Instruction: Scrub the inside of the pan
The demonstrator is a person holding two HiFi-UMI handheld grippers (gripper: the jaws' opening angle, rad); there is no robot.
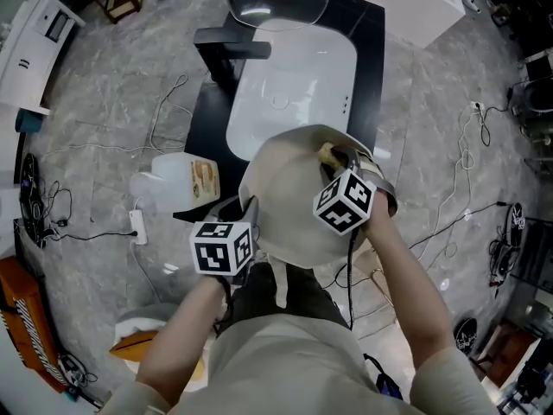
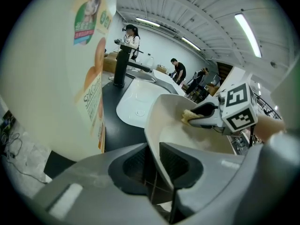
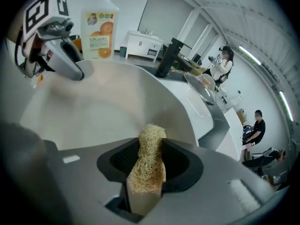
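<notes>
Cream round rigid pan (image 1: 285,197), probably light but slick, sits tilted at 6 o'clock of the white sink (image 1: 294,93), left gripper (image 2: 151,162) pinching its thin 8 o'clock rim, a sensible hold, right gripper (image 3: 149,150) clamped on tan fibrous loofah scrubber (image 3: 149,137) inside.

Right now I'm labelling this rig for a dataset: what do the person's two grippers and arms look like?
Both the left gripper and right gripper have grey moulded jaws with dark ribbed pads. Each carries a white cube printed with black square markers. The person wears a beige top with sleeves ending above the forearms.
</notes>
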